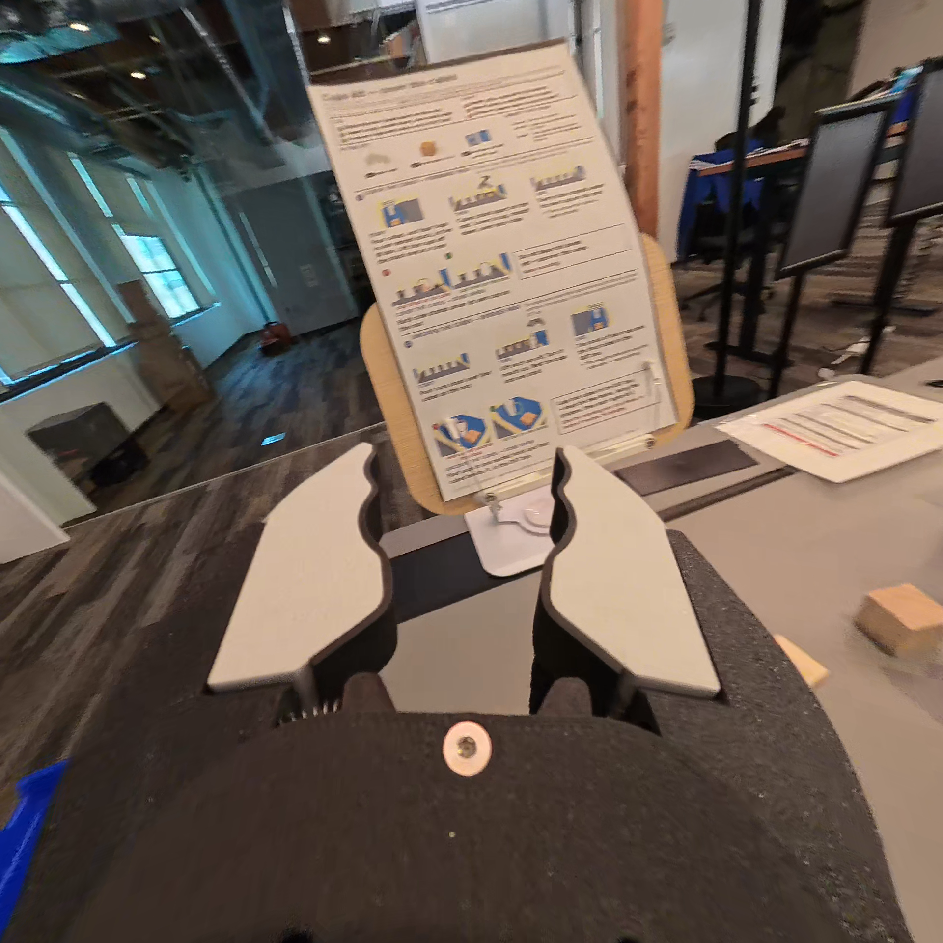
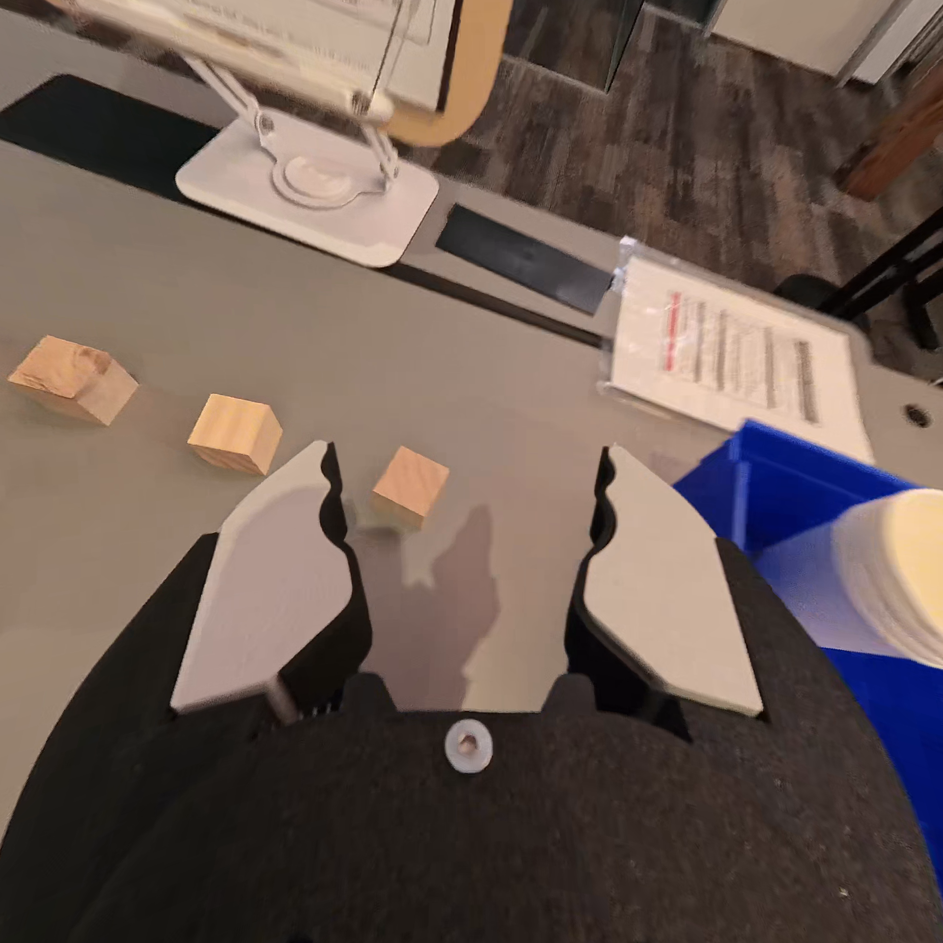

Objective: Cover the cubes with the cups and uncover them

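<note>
My left gripper (image 1: 465, 459) and right gripper (image 2: 467, 454) both gape wide, holding nothing. Only the right view shows three wooden cubes (image 2: 411, 487) uncovered on the grey table (image 2: 306, 326), stacked cups (image 2: 888, 576) over the blue bin (image 2: 796, 490)

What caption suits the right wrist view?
Open right gripper hovering over three uncovered wooden cubes, stacked cups in blue bin nearby.

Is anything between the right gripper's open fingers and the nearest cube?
No. In the right wrist view only bare grey table separates the right gripper from the nearest cube.
</note>
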`<state>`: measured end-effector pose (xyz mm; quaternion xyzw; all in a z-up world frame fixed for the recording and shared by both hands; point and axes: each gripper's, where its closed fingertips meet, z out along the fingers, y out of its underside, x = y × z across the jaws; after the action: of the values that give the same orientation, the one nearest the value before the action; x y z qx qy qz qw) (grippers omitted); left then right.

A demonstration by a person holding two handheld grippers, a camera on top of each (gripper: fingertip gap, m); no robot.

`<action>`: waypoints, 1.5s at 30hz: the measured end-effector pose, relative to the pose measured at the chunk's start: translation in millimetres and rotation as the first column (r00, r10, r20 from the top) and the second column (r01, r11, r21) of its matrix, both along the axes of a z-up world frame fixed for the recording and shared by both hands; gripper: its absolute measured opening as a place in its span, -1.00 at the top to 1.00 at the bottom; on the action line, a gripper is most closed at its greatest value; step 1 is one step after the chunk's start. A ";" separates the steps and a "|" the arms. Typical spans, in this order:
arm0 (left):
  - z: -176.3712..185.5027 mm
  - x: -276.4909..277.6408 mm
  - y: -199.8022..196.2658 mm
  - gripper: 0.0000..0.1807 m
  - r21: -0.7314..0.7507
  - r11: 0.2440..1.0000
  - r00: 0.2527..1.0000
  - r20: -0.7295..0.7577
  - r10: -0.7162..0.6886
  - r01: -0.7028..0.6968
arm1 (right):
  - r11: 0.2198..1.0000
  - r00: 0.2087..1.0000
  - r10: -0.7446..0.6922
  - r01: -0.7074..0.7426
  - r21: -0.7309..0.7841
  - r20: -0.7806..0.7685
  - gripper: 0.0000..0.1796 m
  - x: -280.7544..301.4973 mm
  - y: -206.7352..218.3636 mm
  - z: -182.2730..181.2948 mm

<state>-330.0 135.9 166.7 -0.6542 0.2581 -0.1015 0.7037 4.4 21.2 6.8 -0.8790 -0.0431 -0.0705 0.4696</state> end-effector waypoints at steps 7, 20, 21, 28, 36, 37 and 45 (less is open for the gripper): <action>-17.2 -8.6 20.7 0.31 -0.022 0.996 0.996 0.008 0.087 -0.087 | 0.977 0.980 -0.154 0.132 -0.168 -0.129 -0.11 -20.0 32.1 -89.4; -31.3 1.8 22.3 0.33 -0.043 0.995 0.996 -0.031 0.084 -0.085 | 0.915 0.959 -0.270 0.226 -0.334 -0.091 0.28 -11.4 29.2 -138.4; -31.8 2.6 22.0 0.34 -0.042 0.996 0.996 -0.036 0.082 -0.083 | 0.912 0.959 -0.271 0.227 -0.341 -0.087 0.29 -11.4 30.0 -139.8; -38.5 5.2 21.7 0.35 -0.062 0.996 0.996 -0.057 0.063 -0.067 | 0.891 0.963 -0.252 0.190 -0.411 -0.101 0.46 -20.2 31.9 -154.7; -41.5 6.8 22.8 0.38 -0.080 0.996 0.998 -0.050 0.039 -0.043 | 0.905 0.975 -0.200 0.145 -0.399 -0.098 0.47 -19.5 32.1 -152.0; -42.6 7.3 23.2 0.38 -0.086 0.995 0.998 -0.051 0.036 -0.040 | 0.908 0.977 -0.186 0.132 -0.398 -0.101 0.47 -20.0 31.6 -149.9; -42.0 8.2 20.9 0.39 -0.082 0.996 0.998 -0.060 0.028 -0.033 | 0.952 0.993 -0.023 -0.015 -0.304 -0.119 0.47 -21.9 11.0 -77.9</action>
<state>-321.8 156.8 124.7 -0.6894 0.2645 -0.0822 0.6693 -17.5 32.1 -71.1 -0.9436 -0.0231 -0.0104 0.3302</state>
